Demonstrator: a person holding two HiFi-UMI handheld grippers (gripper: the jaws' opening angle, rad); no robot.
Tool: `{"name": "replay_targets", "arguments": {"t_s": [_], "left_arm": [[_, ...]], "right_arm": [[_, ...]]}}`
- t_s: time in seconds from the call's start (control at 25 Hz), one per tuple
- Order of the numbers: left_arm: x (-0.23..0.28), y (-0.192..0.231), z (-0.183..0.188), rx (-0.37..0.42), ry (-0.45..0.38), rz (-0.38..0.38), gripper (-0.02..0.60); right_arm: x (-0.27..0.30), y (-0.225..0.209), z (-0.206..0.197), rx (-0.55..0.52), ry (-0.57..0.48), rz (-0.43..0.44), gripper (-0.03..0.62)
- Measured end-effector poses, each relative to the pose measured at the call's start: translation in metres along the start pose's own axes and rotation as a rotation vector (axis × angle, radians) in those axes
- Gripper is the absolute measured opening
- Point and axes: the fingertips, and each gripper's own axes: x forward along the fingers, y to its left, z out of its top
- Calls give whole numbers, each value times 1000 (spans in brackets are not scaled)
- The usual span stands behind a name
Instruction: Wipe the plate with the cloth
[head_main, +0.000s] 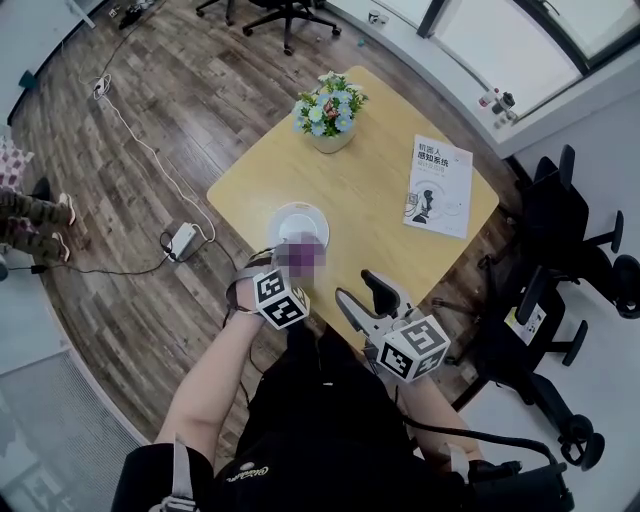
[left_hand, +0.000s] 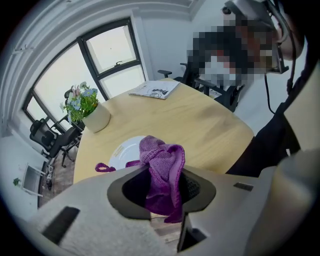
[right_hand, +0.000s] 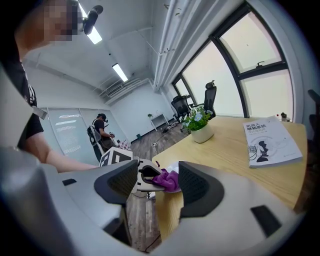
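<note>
One round wooden table (head_main: 370, 190) carries one white plate (head_main: 298, 222), one flower pot (head_main: 330, 112) and one booklet (head_main: 438, 185). The plate lies close to the edge nearest the person, the pot stands at the far side, and the booklet lies to the right, well apart from both. Two black chairs (head_main: 560, 215) stand by the table's right side. There is one purple cloth (left_hand: 162, 170) and there are two grippers. The left gripper (head_main: 290, 262) sits at the end of a bare forearm that reaches forward from the lower left. It points at the plate, and its jaws are clamped on the bunched cloth, with a loop of the cloth trailing to one side. The cloth hangs at the plate's near rim; whether it touches the plate cannot be told. The right gripper (head_main: 368, 297) is held just off the table's near edge, to the right of the left one and angled toward the plate. Its jaws stand wide apart with nothing between them.
</note>
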Motion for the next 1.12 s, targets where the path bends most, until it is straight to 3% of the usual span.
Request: {"name": "replay_targets", "arguments": {"t_s": [0.2,0.28,0.4,0.6,0.8,1.12], "left_arm": [[-17,-11,2,-46,-31,-19,120],[-33,-9,8,-119,-84,-31,120],[-72,1,23,-283,-231,-23,120],[-165,33,51,-459,-529,118,120],[-254,53,86,-474,-718,211,120],[-346,67,104,-452,-937,321,120]], "right_arm": [[-2,4,9,-17,-12,7,253],[-3,7,17,-29,-24,12,255],[-5,11,34,-54,-57,17,253],[-20,24,86,-123,-194,2,255],[-36,45,133,-190,-303,11,253],[-62,96,188,-305,-432,85,253]]}}
